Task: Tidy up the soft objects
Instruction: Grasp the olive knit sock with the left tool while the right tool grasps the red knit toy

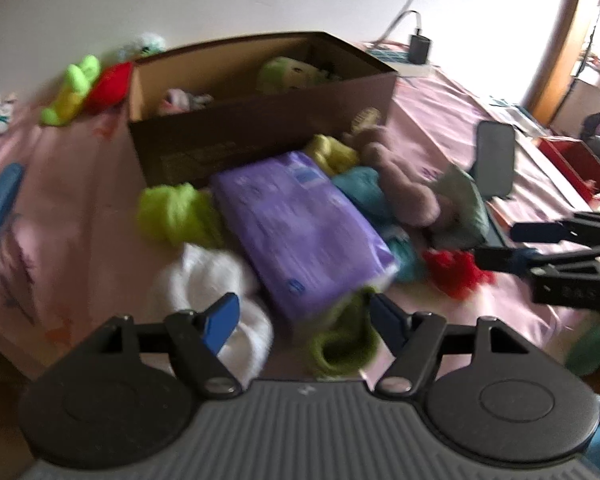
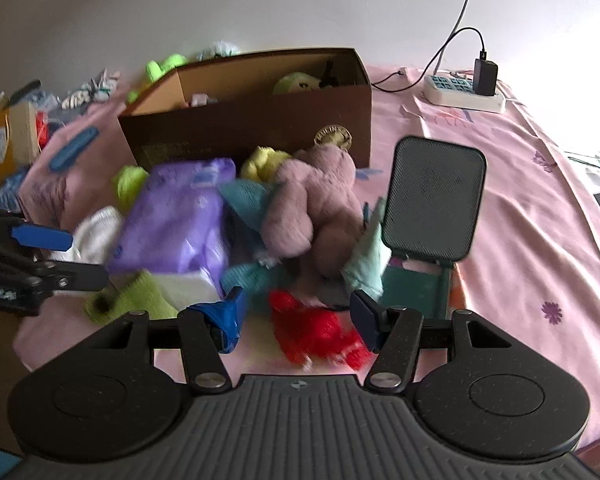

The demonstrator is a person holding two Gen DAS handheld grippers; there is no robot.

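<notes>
A pile of soft things lies on a bed covered with a pink sheet (image 2: 512, 184), in front of an open cardboard box (image 2: 260, 120).

The left gripper (image 1: 302, 322) has its fingers spread wide and holds nothing. A purple soft pack (image 1: 300, 224) lies just ahead of it, its near end reaching between the two blue fingertips (image 1: 220, 320). A white cloth (image 1: 216, 304) sits beside and partly under the left fingertip, and a green knitted piece (image 1: 340, 340) lies just below the pack, between the fingers.

The right gripper (image 2: 296, 320) is also spread open and empty. A red fuzzy item (image 2: 316, 332) lies directly between its fingers, close to the tips; whether they touch it cannot be told because of blur. Ahead of it sits a mauve plush toy (image 2: 312, 208), leaning against teal cloth (image 2: 244, 200) and the purple pack. A dark phone stand (image 2: 432, 200) stands upright just right of the plush.

Inside the box a green plush (image 2: 296, 82) shows. A power strip (image 2: 464, 94) with a charger rests on the bed near the wall.
</notes>
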